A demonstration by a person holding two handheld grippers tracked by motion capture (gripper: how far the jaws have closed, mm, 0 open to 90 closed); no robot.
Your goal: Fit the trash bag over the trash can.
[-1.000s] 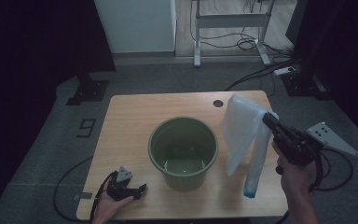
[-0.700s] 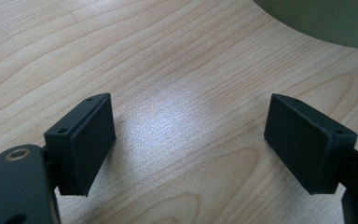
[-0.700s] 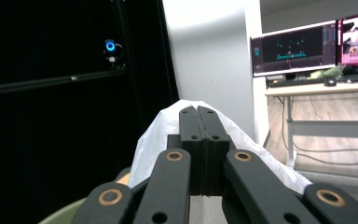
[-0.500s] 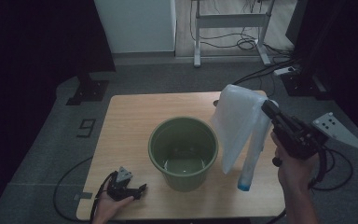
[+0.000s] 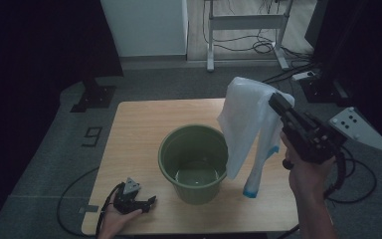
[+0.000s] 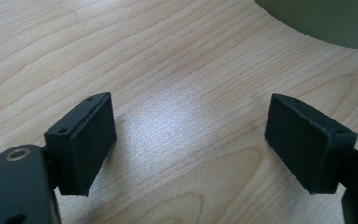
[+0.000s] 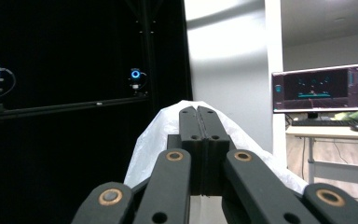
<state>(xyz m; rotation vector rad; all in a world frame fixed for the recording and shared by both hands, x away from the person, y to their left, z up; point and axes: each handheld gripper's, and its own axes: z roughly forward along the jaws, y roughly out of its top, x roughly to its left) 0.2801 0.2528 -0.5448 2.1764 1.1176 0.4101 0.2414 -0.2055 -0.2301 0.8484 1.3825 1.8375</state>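
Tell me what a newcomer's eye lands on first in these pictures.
First, the white plastic bag, pinched in the shut right gripper and hanging in the air right of the green bucket. The bucket stands mid-table, open and seemingly empty. At the near left corner of the wooden table, the left gripper rests with jaws open.

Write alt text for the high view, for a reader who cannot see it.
The right gripper, shut on a white plastic bag, holds it hanging beside a green bucket that stands on a wooden table. The left gripper rests near the table's front edge, left of the bucket.
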